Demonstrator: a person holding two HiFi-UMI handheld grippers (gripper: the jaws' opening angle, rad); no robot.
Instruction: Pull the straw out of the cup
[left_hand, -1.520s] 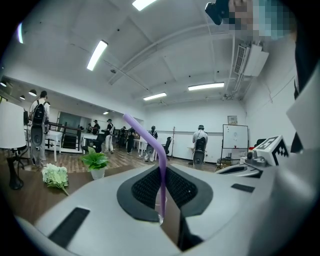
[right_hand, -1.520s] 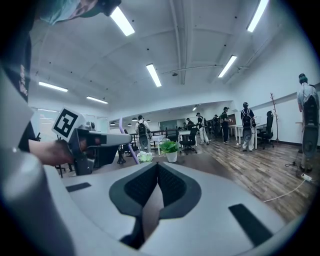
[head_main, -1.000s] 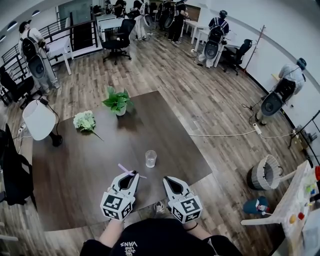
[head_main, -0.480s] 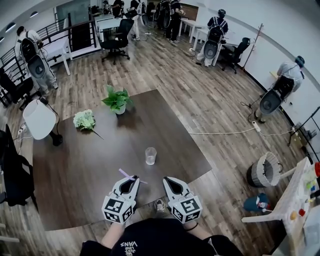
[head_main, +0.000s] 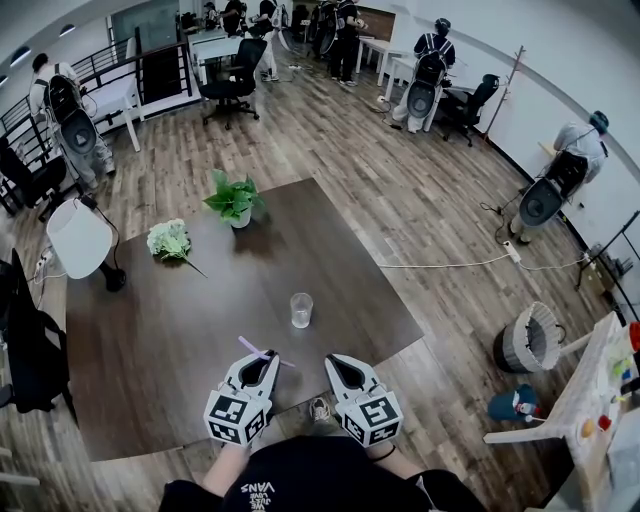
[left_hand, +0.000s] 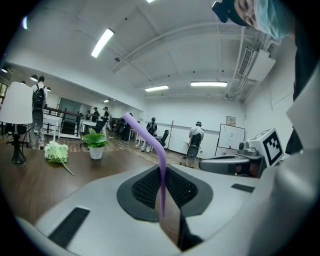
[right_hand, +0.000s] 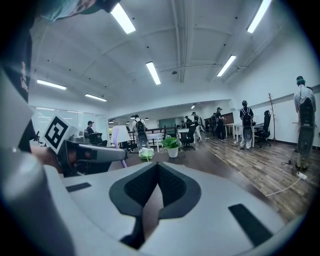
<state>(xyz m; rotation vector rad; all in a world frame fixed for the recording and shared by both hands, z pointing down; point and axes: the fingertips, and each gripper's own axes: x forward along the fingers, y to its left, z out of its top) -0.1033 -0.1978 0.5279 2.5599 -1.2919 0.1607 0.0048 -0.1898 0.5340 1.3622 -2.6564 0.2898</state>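
Compared with one second ago, the left gripper (head_main: 262, 358) sits a little lower in the head view, nearer to the bottom edge, and the purple straw (head_main: 257, 350) has come with it. The cup (head_main: 301, 310) stands at the same place on the table (head_main: 150, 340), in the middle of the frame. Since half a second ago almost nothing is different. The gap between the straw and the cup is therefore a bit bigger now. I judge from this that the pulling is already done, because the straw is fully outside the cup and well apart from it.

The fingers (left_hand: 142, 189) of the left gripper are narrow and hold the straw between them. The right gripper (head_main: 338, 362) is beside it at the lower centre of the frame, with its fingers together and nothing between them.

In the left gripper view the straw (left_hand: 161, 170) rises almost upright from the fingers, then bends at its flexible neck and leans to the upper left. It is thin, of a smooth lilac colour, and it looks clean and not crushed. The cup is clear, upright and seems empty.
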